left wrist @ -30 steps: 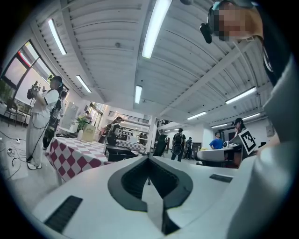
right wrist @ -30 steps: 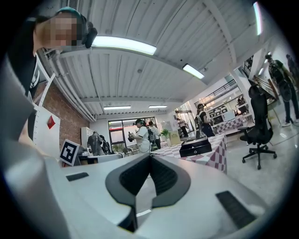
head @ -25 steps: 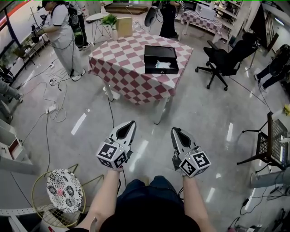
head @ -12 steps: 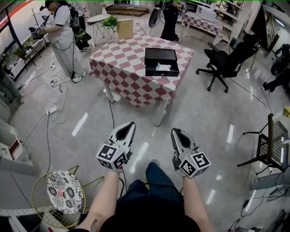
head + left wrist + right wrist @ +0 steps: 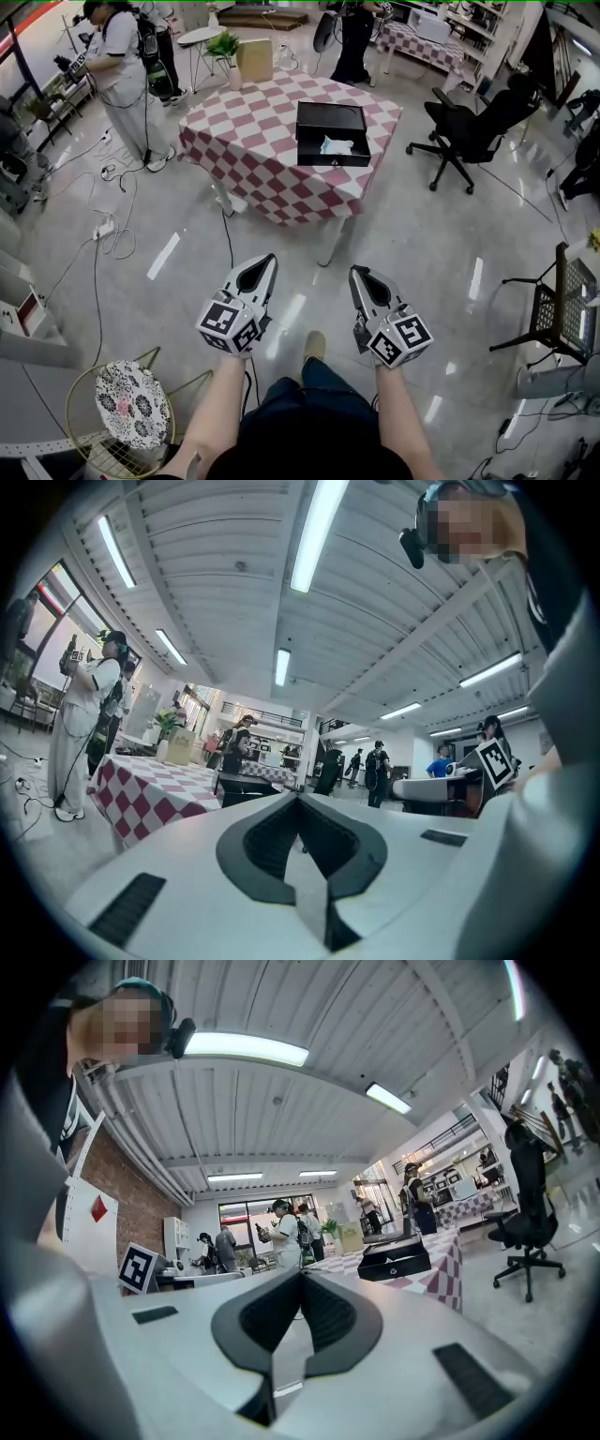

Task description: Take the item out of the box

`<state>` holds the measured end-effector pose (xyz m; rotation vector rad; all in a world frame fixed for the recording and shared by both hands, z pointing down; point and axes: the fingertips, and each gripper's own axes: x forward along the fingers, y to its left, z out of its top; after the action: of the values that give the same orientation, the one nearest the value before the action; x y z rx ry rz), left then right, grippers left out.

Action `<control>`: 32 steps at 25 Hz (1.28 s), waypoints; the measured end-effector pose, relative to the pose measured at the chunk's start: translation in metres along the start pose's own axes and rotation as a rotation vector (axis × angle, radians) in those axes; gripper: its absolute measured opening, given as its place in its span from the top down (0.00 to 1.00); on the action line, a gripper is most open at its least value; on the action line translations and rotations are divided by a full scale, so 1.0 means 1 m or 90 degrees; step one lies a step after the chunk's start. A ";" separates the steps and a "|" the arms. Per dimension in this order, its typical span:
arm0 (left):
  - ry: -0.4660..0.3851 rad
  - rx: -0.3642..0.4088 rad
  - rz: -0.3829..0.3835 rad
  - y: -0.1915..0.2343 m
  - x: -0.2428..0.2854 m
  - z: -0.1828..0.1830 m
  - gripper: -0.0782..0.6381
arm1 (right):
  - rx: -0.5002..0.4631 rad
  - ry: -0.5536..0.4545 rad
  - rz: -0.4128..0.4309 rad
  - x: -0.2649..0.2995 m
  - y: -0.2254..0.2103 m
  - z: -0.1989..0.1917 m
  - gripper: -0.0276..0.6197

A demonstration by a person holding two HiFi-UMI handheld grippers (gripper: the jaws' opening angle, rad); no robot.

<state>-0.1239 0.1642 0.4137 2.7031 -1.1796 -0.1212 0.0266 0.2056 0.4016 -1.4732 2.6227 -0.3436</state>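
Box (image 5: 331, 134) on the desk (image 5: 253, 131) is far, and your left claw (image 5: 265, 260) and right claw (image 5: 357, 273) are closed empty; reaching in so could only push the item (image 5: 336, 145).

The checkered table (image 5: 251, 136) with its black box (image 5: 330, 114) has drawn slightly nearer, a shoe (image 5: 314, 345) stepping forward.

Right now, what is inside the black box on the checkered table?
The open black box holds one pale, crumpled-looking item near its front wall. Whatever lies under that item is covered, and it is too small to identify.
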 end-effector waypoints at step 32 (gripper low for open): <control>0.014 -0.006 0.026 0.062 0.152 -0.003 0.89 | -0.004 0.047 0.031 0.116 -0.133 0.011 0.95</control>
<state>-0.0646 0.0115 0.4296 2.6642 -1.2245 -0.0905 0.0786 0.0381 0.4259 -1.4226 2.7141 -0.3935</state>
